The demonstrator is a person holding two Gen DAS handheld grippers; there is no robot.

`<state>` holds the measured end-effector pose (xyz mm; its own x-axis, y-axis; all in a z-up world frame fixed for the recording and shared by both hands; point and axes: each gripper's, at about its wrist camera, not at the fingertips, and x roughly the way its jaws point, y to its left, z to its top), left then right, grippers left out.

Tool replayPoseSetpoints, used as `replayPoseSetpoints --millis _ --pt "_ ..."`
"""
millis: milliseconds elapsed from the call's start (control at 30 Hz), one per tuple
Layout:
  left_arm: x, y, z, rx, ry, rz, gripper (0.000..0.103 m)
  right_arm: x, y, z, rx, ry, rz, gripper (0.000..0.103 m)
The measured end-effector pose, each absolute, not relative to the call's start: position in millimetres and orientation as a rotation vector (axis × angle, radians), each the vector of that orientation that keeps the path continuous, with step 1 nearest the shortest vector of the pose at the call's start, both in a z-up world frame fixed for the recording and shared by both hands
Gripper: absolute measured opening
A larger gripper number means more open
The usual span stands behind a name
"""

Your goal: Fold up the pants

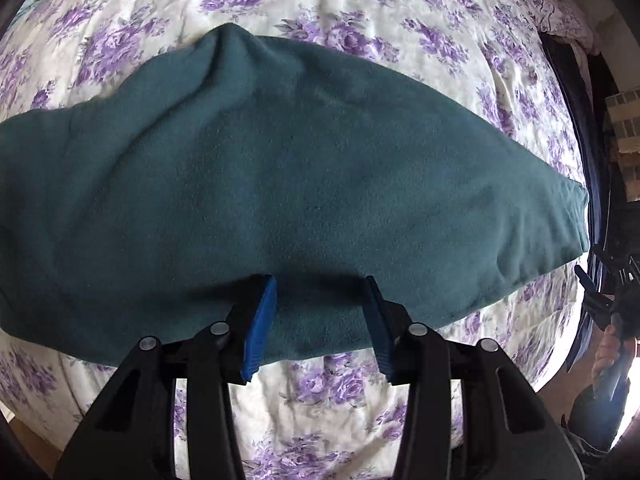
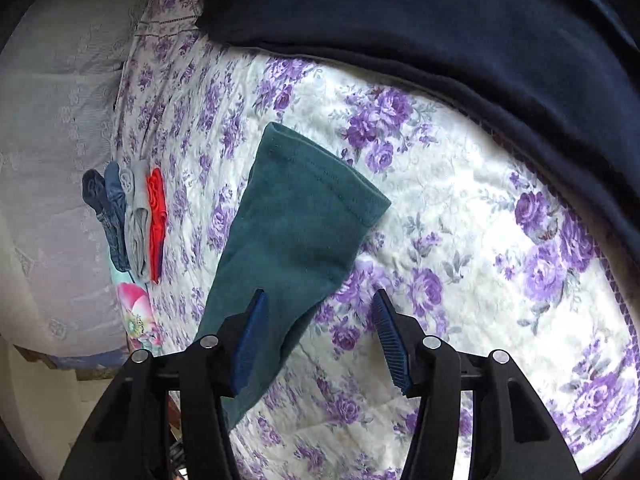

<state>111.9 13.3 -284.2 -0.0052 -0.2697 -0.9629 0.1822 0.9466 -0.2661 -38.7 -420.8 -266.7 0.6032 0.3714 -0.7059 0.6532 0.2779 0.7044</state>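
Teal pants [image 1: 280, 184] lie flat mid-bed on the floral bedspread [image 1: 440, 52], long axis across the left wrist view, hemmed leg end toward the bed's right edge. Left gripper [image 1: 320, 320] and right gripper [image 2: 316, 336] hover, jaws apart, holding nothing.

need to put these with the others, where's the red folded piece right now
The red folded piece lies at the left in the right wrist view, last in a row of folded clothes on the floral bedspread, left of the green pants.
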Motion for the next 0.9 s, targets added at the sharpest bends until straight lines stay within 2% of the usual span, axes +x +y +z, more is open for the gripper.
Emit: replayPoseSetpoints --millis 233,300,367,467,633,833,867,900 --pt "107.3 19.3 -283.6 -0.068 1.53 -0.339 0.042 -26.3 -428.9 -288.9 1.415 0.866 -0.223 0.053" --pt "104.7 16.5 -282.2 -0.042 1.526 -0.334 0.043 -21.4 -434.3 -287.9 1.422 0.827 -0.217 0.047" --pt "104.1 8.6 -282.9 -0.02 1.523 -0.334 0.045 -13.1 -438.1 -291.5 1.384 0.817 -0.226 0.006" --pt "102.9 -3.1 -283.8 0.025 1.512 -0.354 0.051 -10.6 -437.0 -296.8 1.372 0.784 -0.233 0.006" --pt "98.2 -20.1 -261.9 0.027 1.511 -0.37 0.046 -4.3 -427.0 -263.6 1.187 0.823 -0.278 0.006" --pt "95.9 -106.8 -220.4 0.042 1.452 -0.591 0.046 3.7 -413.6 -214.2 1.052 0.836 -0.198 0.006" --pt "98.0 -130.1 -223.0 0.04 1.459 -0.614 0.044 4.5 -410.6 -208.5 1.04 0.836 -0.186 0.006" --pt "100.2 -147.5 -227.8 0.031 1.469 -0.63 0.036 5.2 -407.1 -202.9 1.022 0.836 -0.173 0.006"
